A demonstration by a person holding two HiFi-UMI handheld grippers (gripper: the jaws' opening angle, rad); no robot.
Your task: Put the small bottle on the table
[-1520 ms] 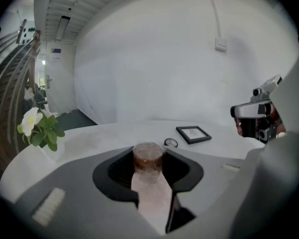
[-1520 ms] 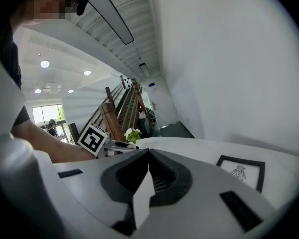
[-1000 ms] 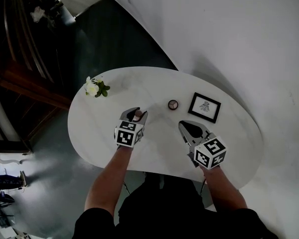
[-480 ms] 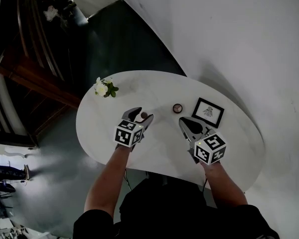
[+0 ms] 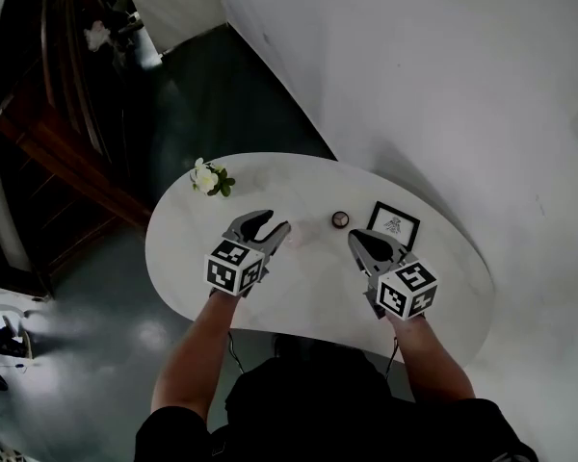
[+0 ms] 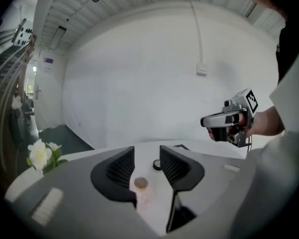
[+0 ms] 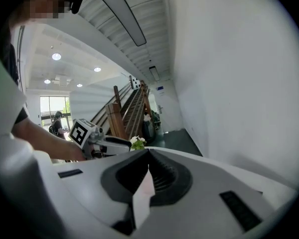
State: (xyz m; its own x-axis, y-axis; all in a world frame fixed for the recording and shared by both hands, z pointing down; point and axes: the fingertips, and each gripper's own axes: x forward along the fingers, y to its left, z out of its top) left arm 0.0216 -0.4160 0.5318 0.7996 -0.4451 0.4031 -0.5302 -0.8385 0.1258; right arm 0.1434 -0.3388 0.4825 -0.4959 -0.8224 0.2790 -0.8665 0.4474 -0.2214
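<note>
The small bottle (image 6: 142, 192), clear and pinkish with a brown cap, stands upright on the white table (image 5: 308, 287). In the left gripper view it sits low between the two jaws and neither pad touches it. My left gripper (image 6: 147, 151) (image 5: 273, 224) is open around it, and its jaws are closing. My right gripper (image 5: 356, 240) (image 7: 148, 152) hovers over the table's right half with its jaws shut and nothing in them. Each gripper shows in the other's view: the right gripper (image 6: 229, 121) and the left gripper (image 7: 97, 138).
A small round dark compact (image 5: 340, 219) (image 6: 157, 165) lies past the bottle. A black picture frame (image 5: 393, 225) lies flat at the right rear. A white flower sprig (image 5: 210, 178) (image 6: 40, 156) lies at the table's left rear edge. Wooden stairs (image 5: 39, 114) stand at the left.
The left jaws held the bottle one second ago. They have since spread and the gripper has drawn back a little, leaving the bottle standing on the table. The right gripper has barely moved.
</note>
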